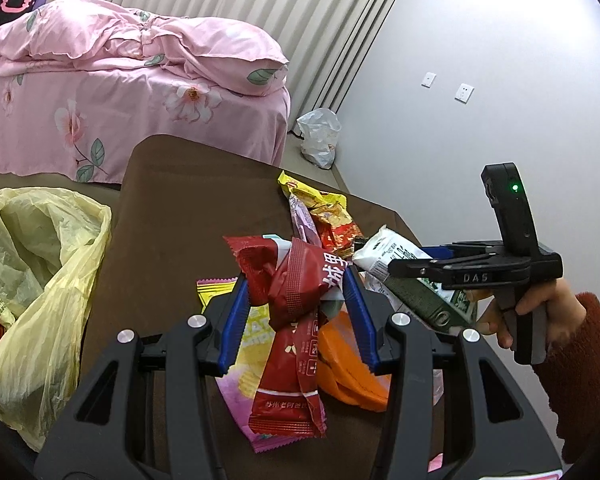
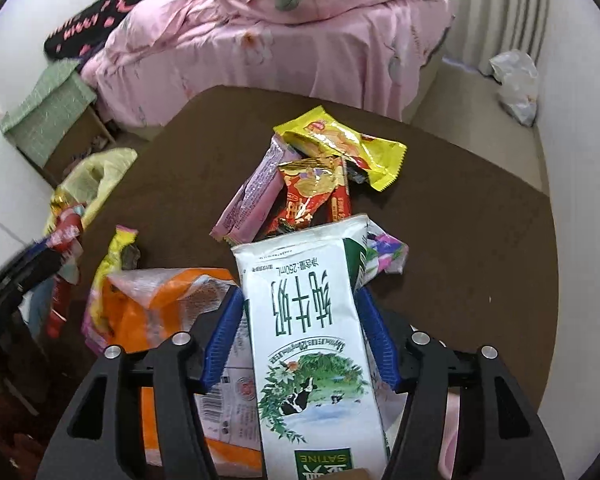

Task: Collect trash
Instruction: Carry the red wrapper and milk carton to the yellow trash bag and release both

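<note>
Left wrist: left gripper [image 1: 296,276] pinches red wrappers [image 1: 296,280]; they may slip (loose bunch) before the yellow bag [image 1: 40,264]. Right gripper [image 2: 300,300] clamps the milk carton [image 2: 312,328].

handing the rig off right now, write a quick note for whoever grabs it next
Left gripper: shut on a bunch of red snack wrappers, held up above the table.
Right gripper: shut on the white and green milk carton, also off the table.
Yellow trash bag: open at the table's left edge, with some wrappers already in it.
Still on the brown table: orange packet, yellow wrapper, pink wrapper, red and gold wrapper, plus a few smaller bits.
Next, probably: drop both loads in the bag, then return for the rest.
</note>
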Demonstrator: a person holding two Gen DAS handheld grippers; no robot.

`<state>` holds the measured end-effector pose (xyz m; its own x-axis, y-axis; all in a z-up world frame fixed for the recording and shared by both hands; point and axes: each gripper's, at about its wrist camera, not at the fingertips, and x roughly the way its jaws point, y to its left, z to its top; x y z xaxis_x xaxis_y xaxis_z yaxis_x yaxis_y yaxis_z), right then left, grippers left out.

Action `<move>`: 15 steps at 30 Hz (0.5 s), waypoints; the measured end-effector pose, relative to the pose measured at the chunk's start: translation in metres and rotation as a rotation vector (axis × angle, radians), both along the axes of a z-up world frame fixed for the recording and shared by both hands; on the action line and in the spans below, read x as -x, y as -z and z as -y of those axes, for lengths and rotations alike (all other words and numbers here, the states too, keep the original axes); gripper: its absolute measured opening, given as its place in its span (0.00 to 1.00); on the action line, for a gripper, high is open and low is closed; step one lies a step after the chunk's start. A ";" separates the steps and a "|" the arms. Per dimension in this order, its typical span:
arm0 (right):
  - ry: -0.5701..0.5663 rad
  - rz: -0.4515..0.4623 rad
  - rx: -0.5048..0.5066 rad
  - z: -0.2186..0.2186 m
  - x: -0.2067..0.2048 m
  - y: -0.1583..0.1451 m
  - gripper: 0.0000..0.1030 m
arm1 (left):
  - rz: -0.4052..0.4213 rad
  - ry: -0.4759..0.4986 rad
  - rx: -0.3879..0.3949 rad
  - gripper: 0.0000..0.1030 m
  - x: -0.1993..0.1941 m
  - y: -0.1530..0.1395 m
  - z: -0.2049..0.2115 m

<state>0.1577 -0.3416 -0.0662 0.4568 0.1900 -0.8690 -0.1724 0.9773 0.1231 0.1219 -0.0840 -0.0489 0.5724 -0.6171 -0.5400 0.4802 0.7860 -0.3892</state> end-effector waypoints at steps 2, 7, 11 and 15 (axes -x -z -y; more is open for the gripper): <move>-0.045 0.005 0.077 -0.012 0.000 0.000 0.54 | 0.001 -0.005 -0.006 0.42 -0.001 -0.001 0.000; -0.151 0.017 0.279 -0.042 0.009 0.002 0.54 | 0.005 -0.006 -0.016 0.42 0.002 -0.002 0.001; -0.222 0.015 0.317 -0.050 0.020 0.002 0.55 | 0.003 -0.002 -0.020 0.42 0.005 -0.003 0.002; -0.222 0.034 0.332 -0.052 0.027 0.005 0.56 | -0.001 -0.002 -0.018 0.42 0.007 -0.003 0.002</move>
